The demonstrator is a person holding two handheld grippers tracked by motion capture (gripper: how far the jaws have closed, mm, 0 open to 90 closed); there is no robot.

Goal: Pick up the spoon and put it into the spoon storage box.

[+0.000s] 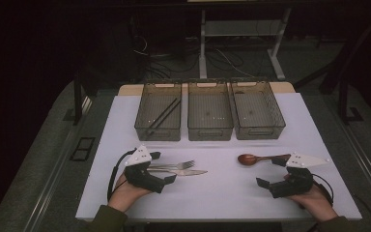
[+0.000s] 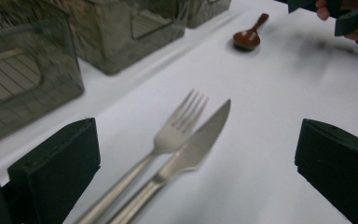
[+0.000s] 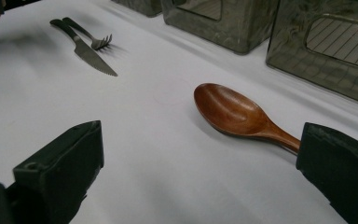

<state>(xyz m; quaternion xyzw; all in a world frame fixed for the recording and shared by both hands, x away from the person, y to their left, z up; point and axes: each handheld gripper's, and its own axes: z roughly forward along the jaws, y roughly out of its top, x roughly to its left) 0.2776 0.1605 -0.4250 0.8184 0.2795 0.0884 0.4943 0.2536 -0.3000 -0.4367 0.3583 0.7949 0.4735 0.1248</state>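
Three mesh bins (image 1: 210,126) upper centre, one fork (image 2: 175,130), one knife (image 2: 193,151), one wooden spoon (image 3: 235,114), high view alone showing chopsticks (image 1: 164,116) in the leftmost bin, left gripper (image 1: 164,169) and right gripper (image 1: 270,174) both wide open, holding nothing.

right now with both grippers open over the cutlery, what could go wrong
The fork and knife lie touching, so the open left gripper, whose jaws straddle both handles, may well pinch both or knock one askew. The wooden spoon has its handle right by one jaw of the open right gripper; closing could push it aside. The left bin already holds chopsticks, which a dropped piece might jostle.
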